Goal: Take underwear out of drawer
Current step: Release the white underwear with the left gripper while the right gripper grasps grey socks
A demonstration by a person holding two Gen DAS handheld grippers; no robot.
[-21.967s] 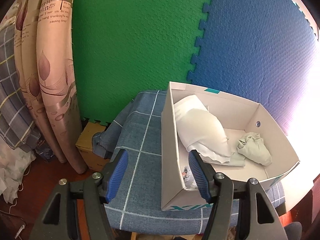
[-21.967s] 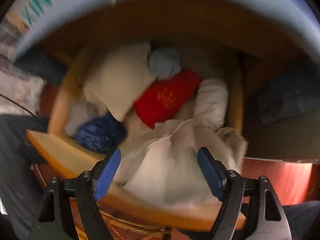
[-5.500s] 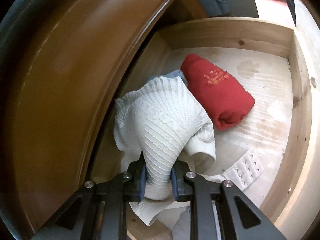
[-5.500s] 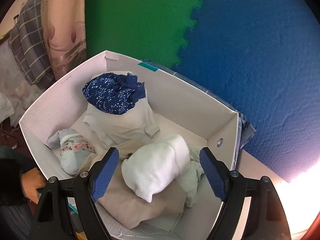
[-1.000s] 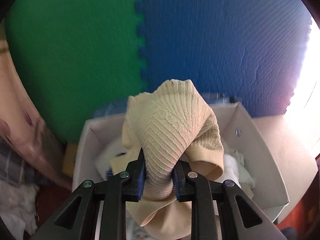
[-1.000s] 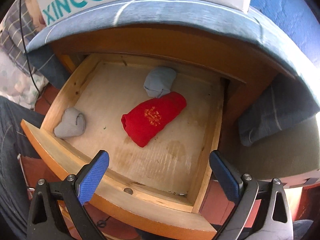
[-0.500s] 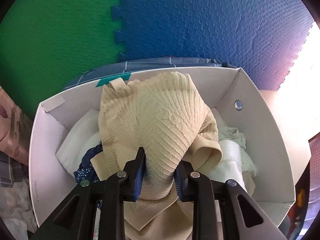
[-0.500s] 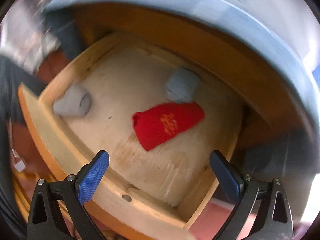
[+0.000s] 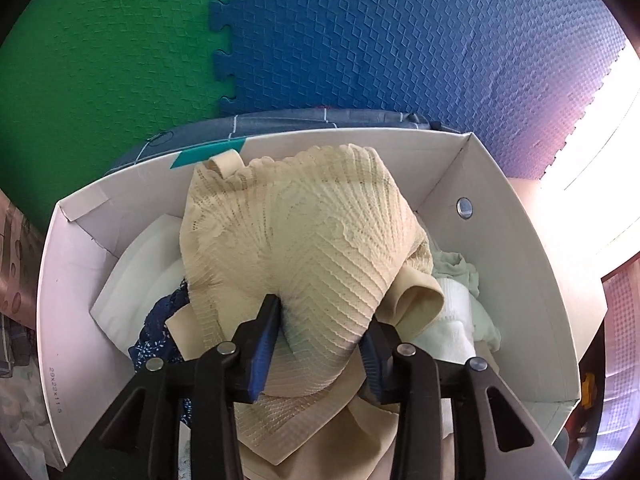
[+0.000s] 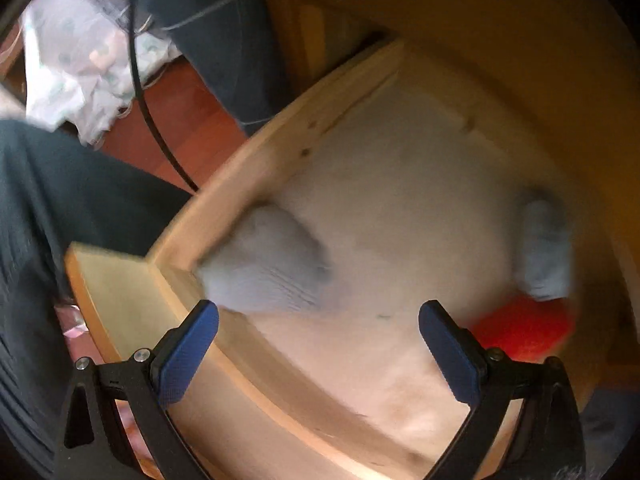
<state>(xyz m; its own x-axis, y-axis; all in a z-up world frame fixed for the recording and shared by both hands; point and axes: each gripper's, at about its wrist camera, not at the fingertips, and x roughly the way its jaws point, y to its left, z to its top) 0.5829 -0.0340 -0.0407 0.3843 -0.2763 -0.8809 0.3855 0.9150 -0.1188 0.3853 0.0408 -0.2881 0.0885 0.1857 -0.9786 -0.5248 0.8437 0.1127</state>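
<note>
Over the white cardboard box (image 9: pixel 68 312), the left claw (image 9: pixel 316 344) has just been opening its jaws; the cream lace underwear (image 9: pixel 304 248) lies between the pads, draped on the pile of clothes in the box, and the pads look to have let go of it. A dark blue patterned piece (image 9: pixel 160 320) shows at 8 o'clock of the cream garment, pale white and green items (image 9: pixel 460 280) at 3 o'clock.

Below, the right claw (image 10: pixel 316 348) hangs wide open and empty above the wooden drawer (image 10: pixel 248 184), in a blurred view. The nearest target is a grey rolled garment (image 10: pixel 268 264) tucked in the drawer's corner, just beyond the left-hand pad at about 11 o'clock from the claw's middle; its long axis runs roughly across the gap between the pads, tilting toward 4 o'clock. A second grey-blue bundle (image 10: pixel 544 252) lies at 2 o'clock, with a red garment (image 10: pixel 520 328) just under it, beside the right-hand pad. The right hand is plainly the nearer to all three; a shift toward 11 o'clock would likely centre the grey roll.
</note>
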